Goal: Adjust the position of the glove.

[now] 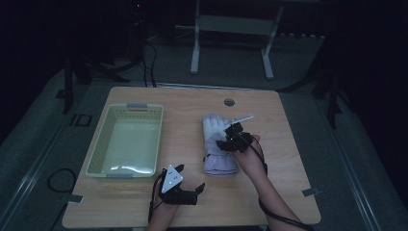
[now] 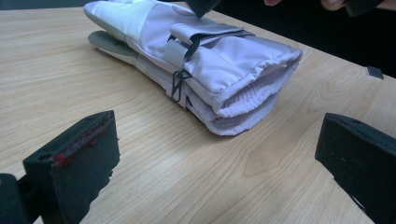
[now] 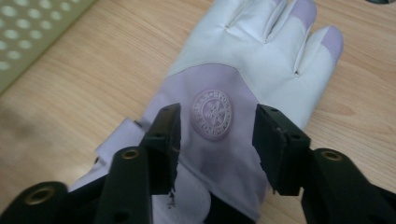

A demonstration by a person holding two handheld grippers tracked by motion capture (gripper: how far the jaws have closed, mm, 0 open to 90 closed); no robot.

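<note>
- Gloves (image 1: 219,144) lie stacked as a clipped pair on the table (image 1: 284,192), to the right of the pale green basket (image 1: 108,144) and apart from it; they are the work in hand.
- Progress, as I judge it: little is done. The pair is not lifted and the basket holds nothing, so grasping, carrying and placing probably all remain.
- Right gripper (image 3: 217,123) hangs over the back of the top glove, near its round emblem (image 3: 212,113); its jaws stand apart on either side of that patch, clamping nothing yet.
- Left gripper (image 1: 190,180) rests low near the table's front edge, just off the gloves' cuff end, aimed at the cuffs; its jaws are spread wide and hold nothing.
</note>
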